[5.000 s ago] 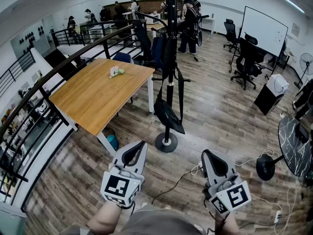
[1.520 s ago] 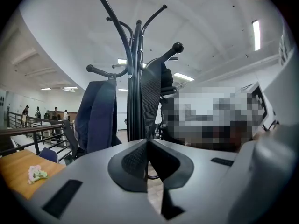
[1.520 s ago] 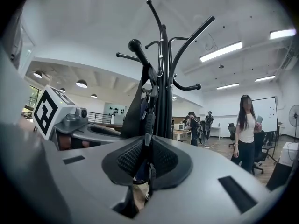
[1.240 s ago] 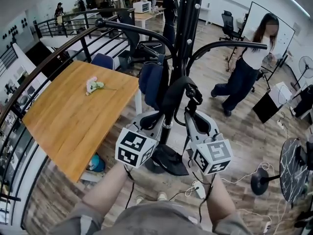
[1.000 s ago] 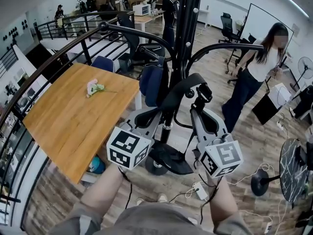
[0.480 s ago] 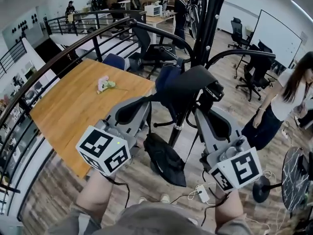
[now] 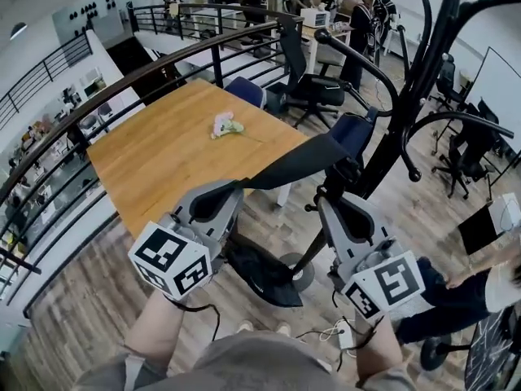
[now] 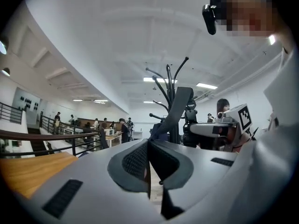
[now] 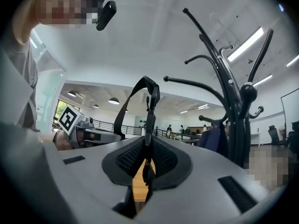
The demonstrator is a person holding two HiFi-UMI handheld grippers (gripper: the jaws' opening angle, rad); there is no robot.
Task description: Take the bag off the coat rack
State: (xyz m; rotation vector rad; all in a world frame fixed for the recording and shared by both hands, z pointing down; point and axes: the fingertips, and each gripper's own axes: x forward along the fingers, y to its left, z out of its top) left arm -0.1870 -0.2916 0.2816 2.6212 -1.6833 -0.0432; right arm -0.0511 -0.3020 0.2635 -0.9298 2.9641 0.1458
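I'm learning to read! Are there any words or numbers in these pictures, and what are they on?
No words or numbers can be read.
The cube on the left claw and the one on the right claw: only black-and-white square patterns, not letters.
The dark wall marks: too small to read.

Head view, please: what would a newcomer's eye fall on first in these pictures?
A black strap stretches between the left hand-held gripper and the right hand-held gripper, both shut on it, with its bag dangling below them. Just behind stands the black coat rack, and to the left a wooden table.
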